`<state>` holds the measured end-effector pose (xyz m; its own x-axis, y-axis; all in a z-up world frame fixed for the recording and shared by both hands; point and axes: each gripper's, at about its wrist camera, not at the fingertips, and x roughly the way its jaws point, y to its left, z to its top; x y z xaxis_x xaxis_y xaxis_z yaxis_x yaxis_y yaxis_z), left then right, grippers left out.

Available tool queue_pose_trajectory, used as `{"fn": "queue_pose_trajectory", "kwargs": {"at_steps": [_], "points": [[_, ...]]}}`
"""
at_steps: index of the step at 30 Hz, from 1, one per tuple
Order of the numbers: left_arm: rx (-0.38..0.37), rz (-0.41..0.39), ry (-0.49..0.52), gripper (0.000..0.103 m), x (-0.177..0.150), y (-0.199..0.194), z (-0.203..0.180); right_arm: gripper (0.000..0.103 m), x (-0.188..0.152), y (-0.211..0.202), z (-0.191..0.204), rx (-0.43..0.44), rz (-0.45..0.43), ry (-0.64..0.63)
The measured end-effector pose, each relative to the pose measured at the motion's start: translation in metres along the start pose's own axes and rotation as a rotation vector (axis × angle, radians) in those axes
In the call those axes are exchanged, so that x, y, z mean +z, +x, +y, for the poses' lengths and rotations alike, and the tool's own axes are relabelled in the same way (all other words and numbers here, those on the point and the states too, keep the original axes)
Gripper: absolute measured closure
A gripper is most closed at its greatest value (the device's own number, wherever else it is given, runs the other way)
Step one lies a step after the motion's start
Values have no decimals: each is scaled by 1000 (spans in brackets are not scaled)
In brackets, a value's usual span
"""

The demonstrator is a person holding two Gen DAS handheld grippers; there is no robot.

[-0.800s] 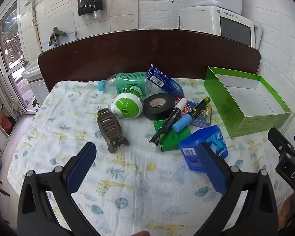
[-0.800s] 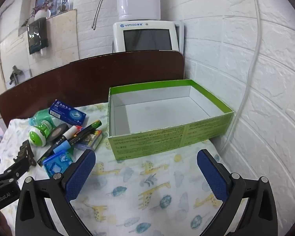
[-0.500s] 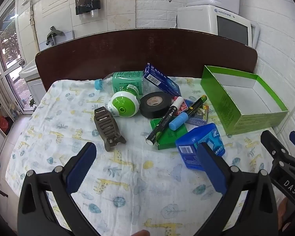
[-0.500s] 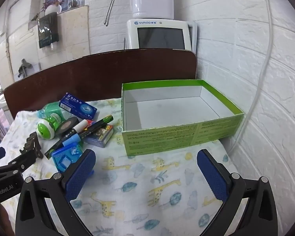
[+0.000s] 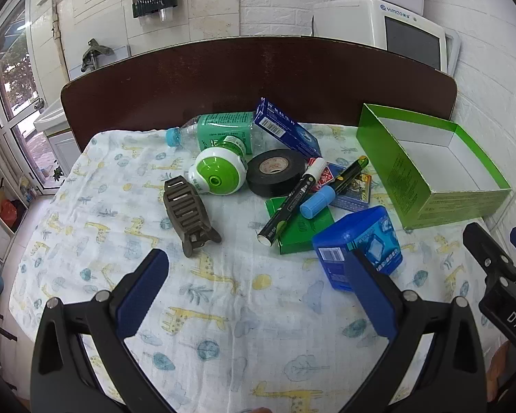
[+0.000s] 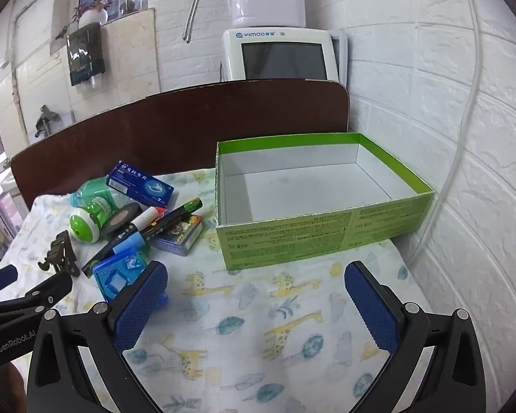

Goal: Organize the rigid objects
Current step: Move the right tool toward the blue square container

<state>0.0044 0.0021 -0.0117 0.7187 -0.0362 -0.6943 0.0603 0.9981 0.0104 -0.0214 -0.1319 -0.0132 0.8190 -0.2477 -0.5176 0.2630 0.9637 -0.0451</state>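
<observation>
Both the left gripper (image 5: 256, 275) and right gripper (image 6: 256, 287) hover with jaws spread wide, grasping nothing. Beyond them on the giraffe-print cloth (image 5: 223, 309) lie a blue tin (image 5: 357, 241), markers (image 5: 292, 203), black tape (image 5: 275, 168) and a brown hair clip (image 5: 189, 213); the green box (image 6: 323, 203) sits empty beside them, by the wall.

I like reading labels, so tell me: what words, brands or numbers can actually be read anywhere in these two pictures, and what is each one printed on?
"YIMAO": on the white appliance with a dark screen behind the brown headboard.
"GenRobot.AI": on the black left gripper, seen from the right wrist.
"DAS": on the black right gripper, cut off at the edge.
"7": on the long blue carton; its other characters are too blurred.
Print on the green open cardboard box is too small to read.
</observation>
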Motion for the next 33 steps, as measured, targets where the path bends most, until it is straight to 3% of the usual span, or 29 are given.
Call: {"fn": "queue_pose_trajectory", "kwargs": {"at_steps": [33], "points": [[-27, 14, 21, 2, -3, 1, -9, 0, -6, 2, 0, 77, 22, 2]]}}
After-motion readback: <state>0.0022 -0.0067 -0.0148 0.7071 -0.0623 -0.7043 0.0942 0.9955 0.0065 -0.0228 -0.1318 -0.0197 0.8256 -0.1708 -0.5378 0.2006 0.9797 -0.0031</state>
